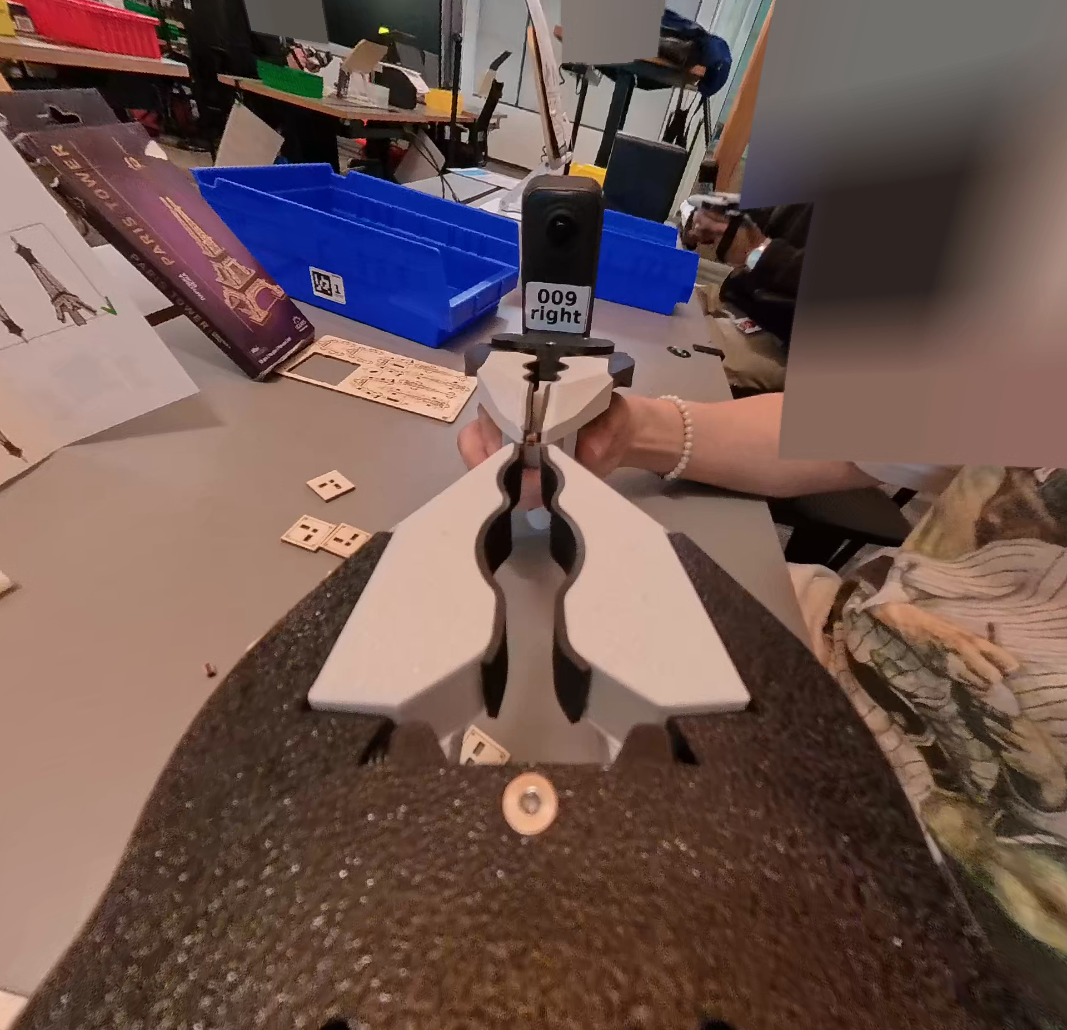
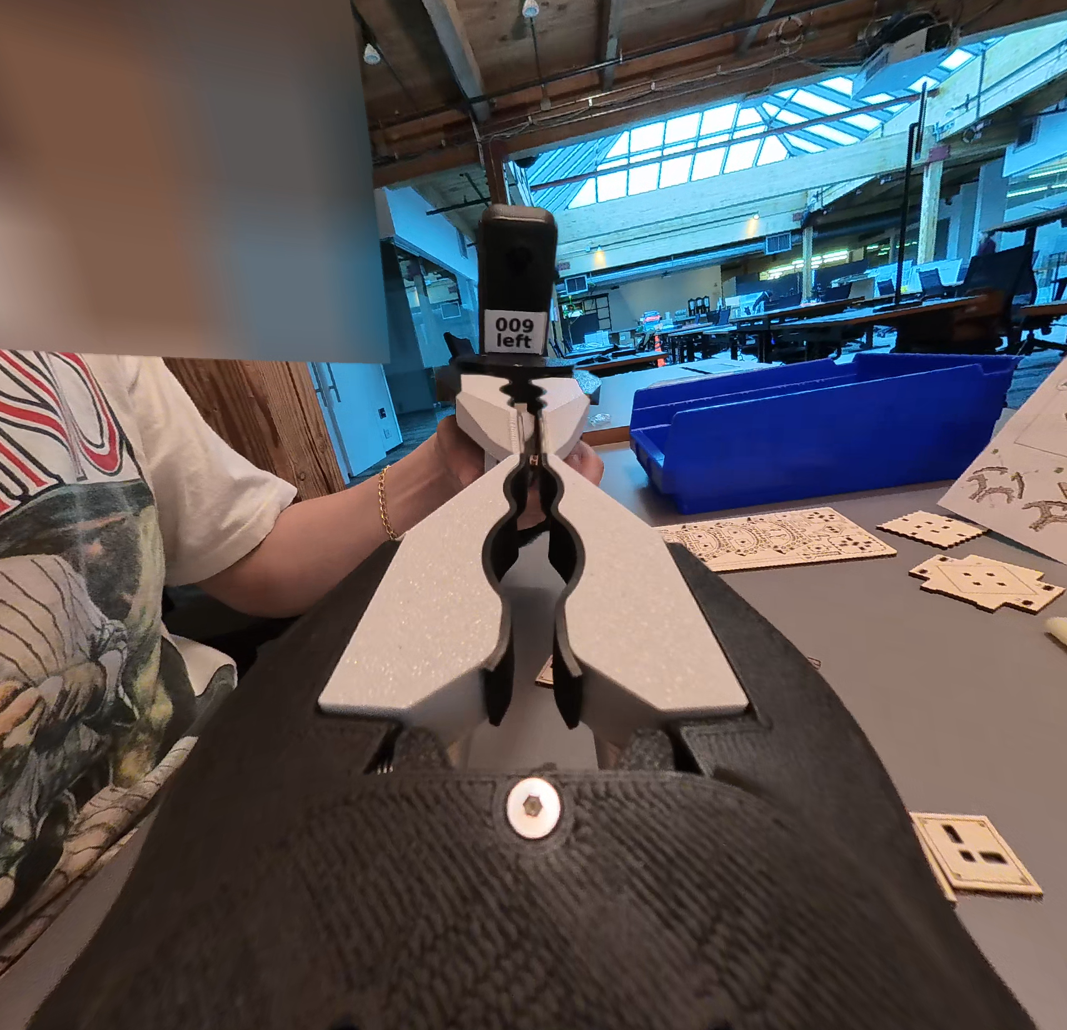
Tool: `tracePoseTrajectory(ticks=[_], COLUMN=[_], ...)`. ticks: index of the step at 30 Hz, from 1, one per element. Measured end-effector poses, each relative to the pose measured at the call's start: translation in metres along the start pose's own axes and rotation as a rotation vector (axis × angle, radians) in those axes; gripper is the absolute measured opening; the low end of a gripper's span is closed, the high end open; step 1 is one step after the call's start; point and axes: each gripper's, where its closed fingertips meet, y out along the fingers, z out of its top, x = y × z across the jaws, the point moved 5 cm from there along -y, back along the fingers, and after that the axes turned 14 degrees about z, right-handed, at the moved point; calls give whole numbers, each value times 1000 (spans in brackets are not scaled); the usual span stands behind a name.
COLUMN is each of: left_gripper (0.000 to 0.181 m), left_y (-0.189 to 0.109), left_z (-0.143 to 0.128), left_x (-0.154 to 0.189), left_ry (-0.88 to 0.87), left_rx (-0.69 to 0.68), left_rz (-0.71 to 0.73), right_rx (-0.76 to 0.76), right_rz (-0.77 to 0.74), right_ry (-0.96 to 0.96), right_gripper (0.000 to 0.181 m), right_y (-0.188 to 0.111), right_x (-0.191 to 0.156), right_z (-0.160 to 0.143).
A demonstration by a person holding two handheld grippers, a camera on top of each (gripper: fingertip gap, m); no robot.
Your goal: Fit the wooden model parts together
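The grey table lies under both tongs, which meet tip to tip above it. Beyond the left tongs sits a long blue plastic bin; left of them leans a dark purple model box, beside a flat pale wooden cut-out sheet. Small square wooden plates lie left of the tips. The left tongs and the right tongs are each clenched on a tiny brown wooden part held between the meeting tips; its long axis cannot be made out.
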Motion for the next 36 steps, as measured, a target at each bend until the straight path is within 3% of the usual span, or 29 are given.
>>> tracePoseTrajectory(ticks=[12,17,21,25,30,36], left_gripper=[0,0,0,0,0,0], left_y=[1,-2,-9,-1,10,13], left_z=[0,-7,-31,-56,-76,-78], left_x=[2,-7,-28,-40,-58,-59], left_ry=[16,79,294,409,594,694], left_rx=[19,-58,-302,-507,-740,-818], left_rz=[-26,51,175,73,13,-61], right_rx=[-20,-83,-532,-857,-1173,-1312], right_rz=[17,-59,-368,-520,-521,-464], right_ry=[-4,-30,-170,-346,-590,-724], right_gripper=[1,5,0,0,0,0], right_y=[3,-5,-37,-55,-62,-62], right_x=[-3,5,34,53,67,69], right_z=[-2,-5,-26,-51,-69,-78])
